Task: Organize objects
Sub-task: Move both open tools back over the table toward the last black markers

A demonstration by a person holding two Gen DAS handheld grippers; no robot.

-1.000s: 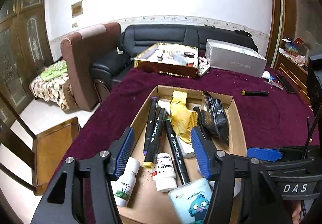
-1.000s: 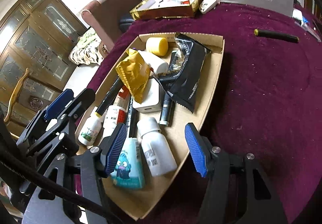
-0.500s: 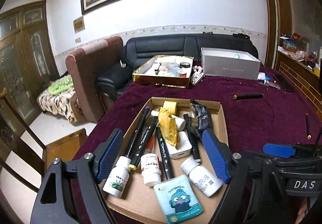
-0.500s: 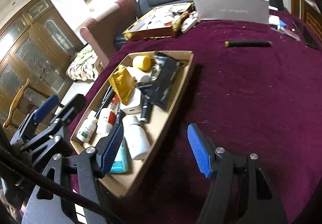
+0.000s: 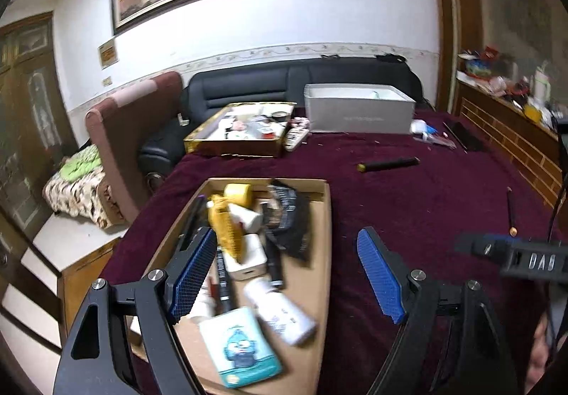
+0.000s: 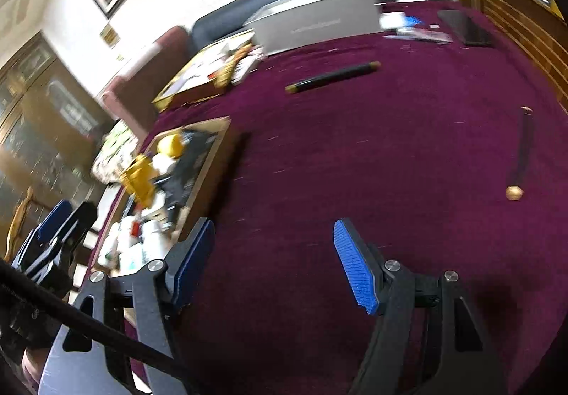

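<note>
Cardboard tray (image 5: pixel 321 217) sits toward the left of the maroon tablecloth (image 5: pixel 443 203), crowded with small items: black markers (image 5: pixel 222 274) along its left side, a yellow crinkled packet (image 5: pixel 225 230) over a white block (image 5: pixel 248 261), a yellow-capped bottle (image 5: pixel 238 192) at the far end, a black foil pouch (image 5: pixel 287 217) on the right, and nearer the camera a white bottle (image 5: pixel 284 309) lying beside a tissue pack with a blue cartoon face (image 5: pixel 239 348). Above the tray's near end the left gripper (image 5: pixel 287 276) hovers with its blue pads spread wide and nothing between them. Behind the tray, at the table's far edge, stand a gold-rimmed box (image 5: pixel 241 135) and a grey box (image 5: pixel 358 109). To the right of the tray a black marker with yellow ends (image 6: pixel 332 77) lies alone on the cloth, and further right a dark pen with a gold tip (image 6: pixel 520 157) lies well apart from it. The right gripper (image 6: pixel 273 265) (its view is motion-blurred) hangs over bare cloth just right of the tray, jaws wide apart and holding nothing.
</note>
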